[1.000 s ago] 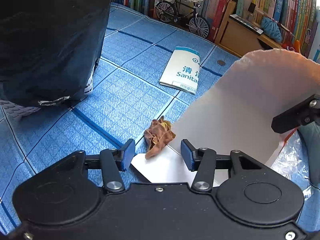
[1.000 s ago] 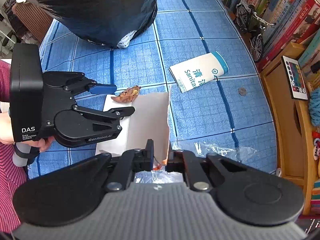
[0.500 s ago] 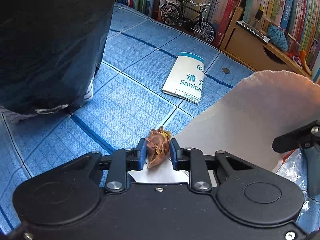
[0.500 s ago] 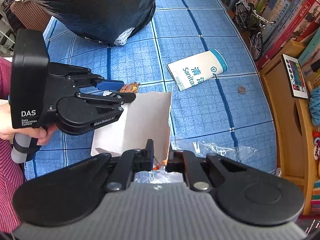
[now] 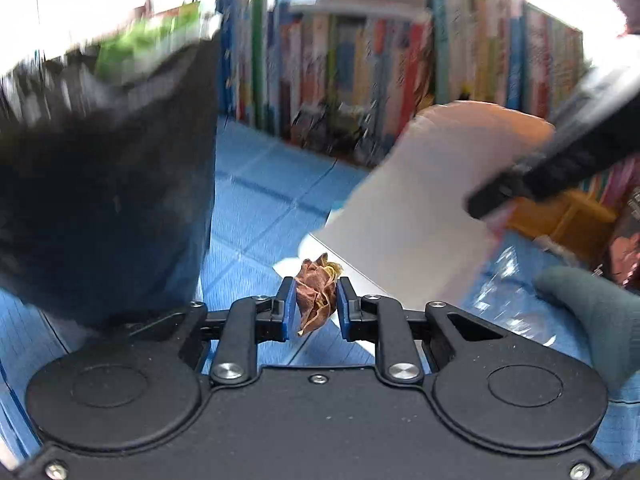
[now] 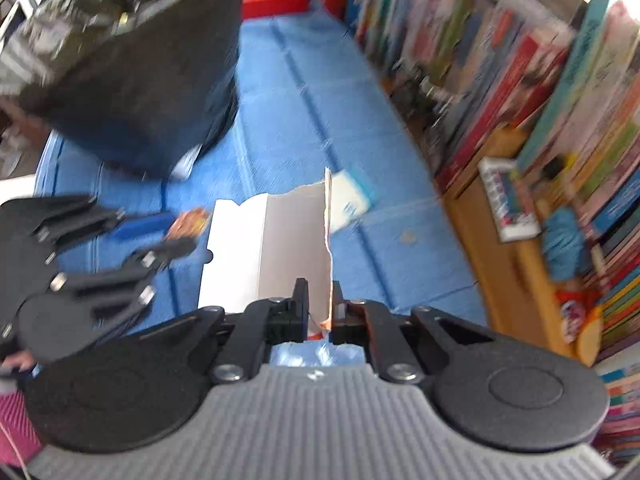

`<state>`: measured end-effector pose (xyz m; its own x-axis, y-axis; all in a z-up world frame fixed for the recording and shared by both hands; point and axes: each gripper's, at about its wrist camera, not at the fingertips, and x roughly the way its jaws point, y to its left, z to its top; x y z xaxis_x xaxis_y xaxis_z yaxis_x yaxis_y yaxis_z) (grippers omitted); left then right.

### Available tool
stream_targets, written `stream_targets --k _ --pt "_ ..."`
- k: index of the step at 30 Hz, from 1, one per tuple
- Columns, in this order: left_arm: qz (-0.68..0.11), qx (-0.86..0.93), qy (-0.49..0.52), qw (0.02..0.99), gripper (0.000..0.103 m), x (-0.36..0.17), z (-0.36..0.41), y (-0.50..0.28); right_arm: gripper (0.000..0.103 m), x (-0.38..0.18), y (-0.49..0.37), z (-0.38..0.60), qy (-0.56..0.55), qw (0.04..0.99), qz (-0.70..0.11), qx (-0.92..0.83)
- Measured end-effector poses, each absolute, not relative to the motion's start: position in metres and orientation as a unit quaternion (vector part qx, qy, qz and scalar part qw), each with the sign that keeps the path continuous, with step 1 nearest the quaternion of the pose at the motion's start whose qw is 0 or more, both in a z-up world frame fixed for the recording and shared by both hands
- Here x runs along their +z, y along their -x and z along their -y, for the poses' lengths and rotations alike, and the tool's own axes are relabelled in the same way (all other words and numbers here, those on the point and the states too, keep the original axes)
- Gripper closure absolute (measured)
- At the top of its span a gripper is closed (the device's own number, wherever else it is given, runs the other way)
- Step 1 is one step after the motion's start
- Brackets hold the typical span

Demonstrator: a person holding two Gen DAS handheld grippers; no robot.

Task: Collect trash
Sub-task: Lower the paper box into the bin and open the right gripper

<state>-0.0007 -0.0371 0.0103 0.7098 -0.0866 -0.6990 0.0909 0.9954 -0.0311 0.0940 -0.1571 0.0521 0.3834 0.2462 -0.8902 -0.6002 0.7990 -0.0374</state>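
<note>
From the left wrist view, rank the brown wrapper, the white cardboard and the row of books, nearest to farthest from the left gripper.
1. Brown wrapper: pinched in the left gripper.
2. White cardboard: just ahead, to the right.
3. Row of books: along the far wall.

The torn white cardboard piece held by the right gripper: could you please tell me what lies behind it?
Behind the torn white cardboard piece, a white-and-blue packet peeks out on the blue mat. Most of the packet is covered by the cardboard. The right gripper pinches the cardboard's lower edge.

L tongs (image 5: 316, 305) clamped, R tongs (image 6: 320, 312) clamped.
</note>
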Motion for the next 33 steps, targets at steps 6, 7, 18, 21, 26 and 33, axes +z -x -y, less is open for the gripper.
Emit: stream_targets --k 6,7,18,21,26,33 --pt "-0.319 -0.060 -0.016 0.946 0.083 0.068 0.037 0.009 0.091 0.098 -0.109 0.153 0.172 0.861 -0.417 0.233" --pt "-0.315 -0.057 -0.014 0.947 0.083 0.077 0.035 0.008 0.091 0.106 -0.111 0.152 0.170 0.870 -0.402 0.229" --pt "-0.244 0.021 0.008 0.970 0.083 0.148 -0.015 -0.005 0.091 0.199 -0.119 0.131 0.097 0.934 -0.252 0.232" --pt "-0.247 0.062 0.023 0.967 0.083 0.144 -0.036 -0.014 0.091 0.208 -0.116 0.112 0.083 0.930 -0.240 0.266" --pt "-0.284 0.109 0.046 0.952 0.083 0.118 -0.063 -0.026 0.091 0.198 -0.110 0.070 0.100 0.912 -0.245 0.314" --pt "-0.307 0.132 0.050 0.941 0.082 0.100 -0.075 -0.028 0.090 0.166 -0.122 0.029 0.092 0.884 -0.291 0.354"
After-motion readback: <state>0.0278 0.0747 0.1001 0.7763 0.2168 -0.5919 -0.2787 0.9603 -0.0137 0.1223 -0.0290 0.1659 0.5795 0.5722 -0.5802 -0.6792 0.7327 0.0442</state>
